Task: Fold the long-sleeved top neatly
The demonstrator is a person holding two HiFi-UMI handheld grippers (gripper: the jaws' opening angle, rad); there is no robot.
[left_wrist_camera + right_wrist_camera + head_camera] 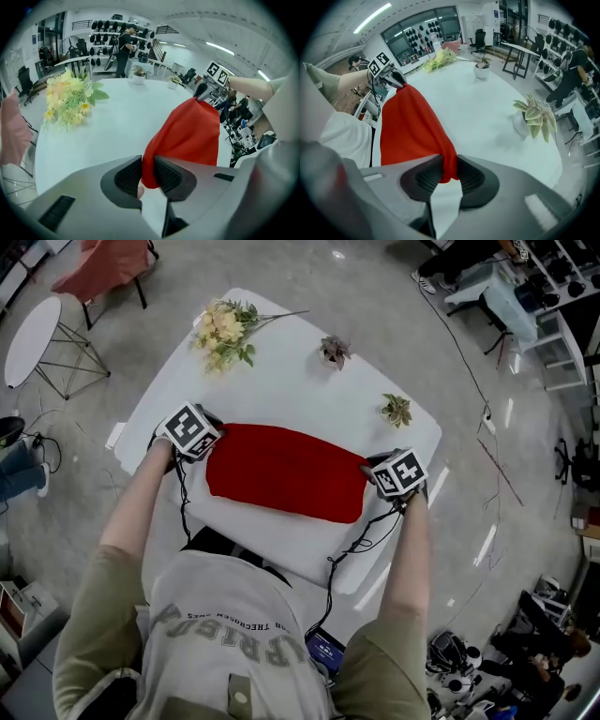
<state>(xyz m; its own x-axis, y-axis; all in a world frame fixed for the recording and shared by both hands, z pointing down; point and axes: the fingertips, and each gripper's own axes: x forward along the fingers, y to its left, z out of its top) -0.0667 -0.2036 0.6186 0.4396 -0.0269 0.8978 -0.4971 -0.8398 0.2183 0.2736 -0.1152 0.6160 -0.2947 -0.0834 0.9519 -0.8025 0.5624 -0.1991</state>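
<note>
Step in hand: a fold across the top (286,472). The top lies as a red band across the near half of the table (309,381), stretched from the table's left side to its right side. It already looks doubled over, so I judge the fold well advanced but not yet finished.

Left gripper (147,176): positioned over the left side of the table, pointing steeply down. The jaws stand narrowly apart with a bunched corner of the top pinched between the pads (127,176). The cloth fills the whole gap.

Right gripper (449,176): positioned over the right side of the table, also pointing steeply down. The jaws are closed on the opposite corner of the top, and the cloth hangs out below the pads.

Next move, as I judge it: lay both corners flat on the table with the edges aligned, then release. Lower both ends evenly. If one end leads, the band skews and the edge wrinkles.
</note>
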